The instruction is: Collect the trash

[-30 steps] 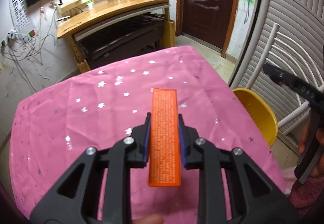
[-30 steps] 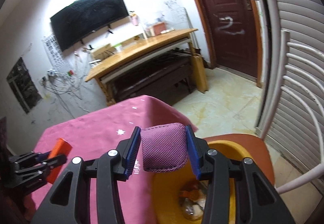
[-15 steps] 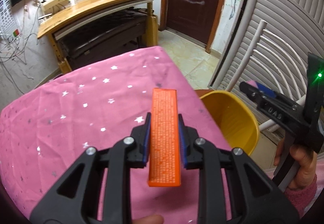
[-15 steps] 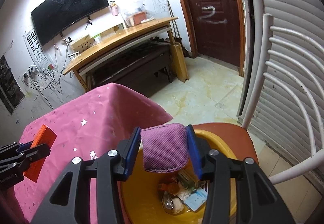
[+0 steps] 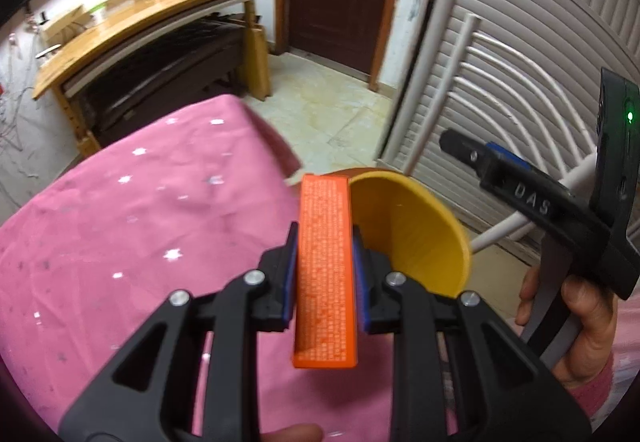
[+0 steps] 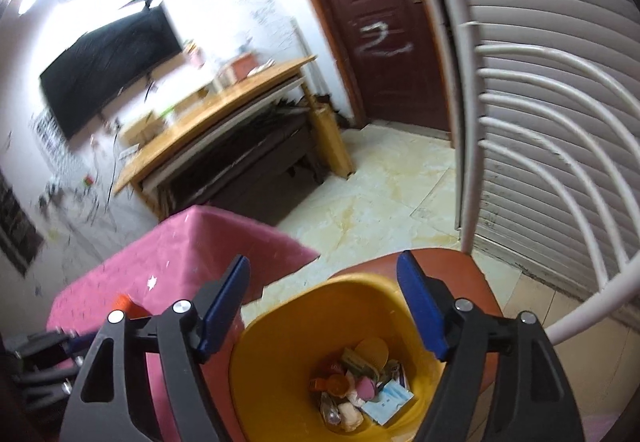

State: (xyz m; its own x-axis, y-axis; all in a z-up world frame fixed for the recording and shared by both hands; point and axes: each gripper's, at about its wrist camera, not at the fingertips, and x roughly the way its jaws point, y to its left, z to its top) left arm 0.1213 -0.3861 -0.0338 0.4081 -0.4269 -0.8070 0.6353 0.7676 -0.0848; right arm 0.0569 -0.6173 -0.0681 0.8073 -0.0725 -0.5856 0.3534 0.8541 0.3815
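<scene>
The left tool (image 5: 325, 282) clenched the orange box (image 5: 326, 274) beside the yellow bin (image 6: 288, 338) — released early, it could hit the rim. The right tool (image 6: 322, 306) was opening, empty.

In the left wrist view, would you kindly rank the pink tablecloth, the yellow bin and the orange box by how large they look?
1. Pink tablecloth, clearly the largest.
2. and 3. Yellow bin and orange box: they look about alike. The box sits close to the camera, clamped in the left gripper, and it hides part of the bin, so I would not rank them.
</scene>
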